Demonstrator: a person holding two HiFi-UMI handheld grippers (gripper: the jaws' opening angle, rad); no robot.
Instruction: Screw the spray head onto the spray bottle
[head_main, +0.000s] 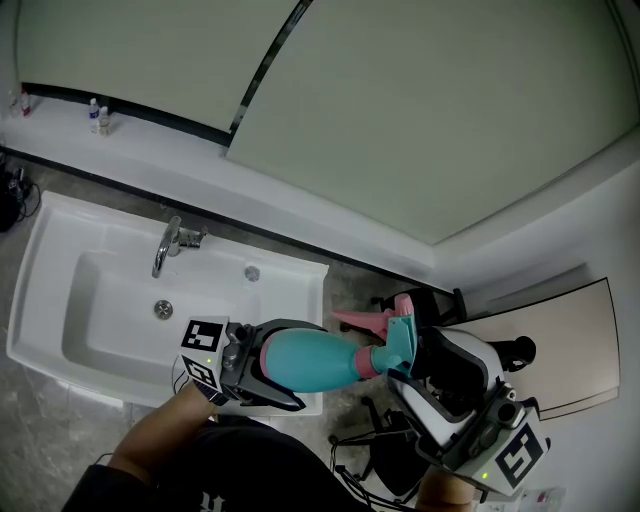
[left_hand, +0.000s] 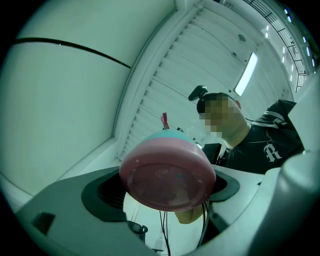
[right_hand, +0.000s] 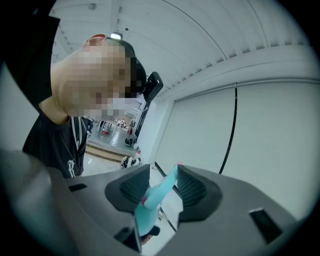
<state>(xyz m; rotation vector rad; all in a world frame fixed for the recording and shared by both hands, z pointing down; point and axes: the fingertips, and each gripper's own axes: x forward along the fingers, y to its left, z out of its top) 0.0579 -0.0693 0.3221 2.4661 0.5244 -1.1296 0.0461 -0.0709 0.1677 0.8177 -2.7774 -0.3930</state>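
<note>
The left gripper (head_main: 275, 365) grips the bottle (head_main: 315, 360) near its pink base, jaws set wide and pressed on either side. The bottle lies roughly level in the air, in front of the sink (head_main: 45, 300), with its neck toward the right gripper (right_hand: 162, 186). In the left gripper view the round pink base fills the space between the pads and blocks nearly all of the teal body. Only a thin pink tip of the spray head (head_main: 398, 338) shows above it.

The right gripper's jaws stand narrow and clamp the teal spray head between their ribbed pads. From the head view the spray head sits at the bottle's neck, pink trigger pointing away from the person. A pink collar (head_main: 366, 362) shows at the join, but it looks too small and shadowed to tell whether the thread has caught. In the right gripper view the head's lower end is cut off behind the gripper's own body, and the bottle can barely be made out.

A tap (head_main: 168, 245) stands at the sink's back rim. Both forearms are cut off by the lower edge of the head view.
</note>
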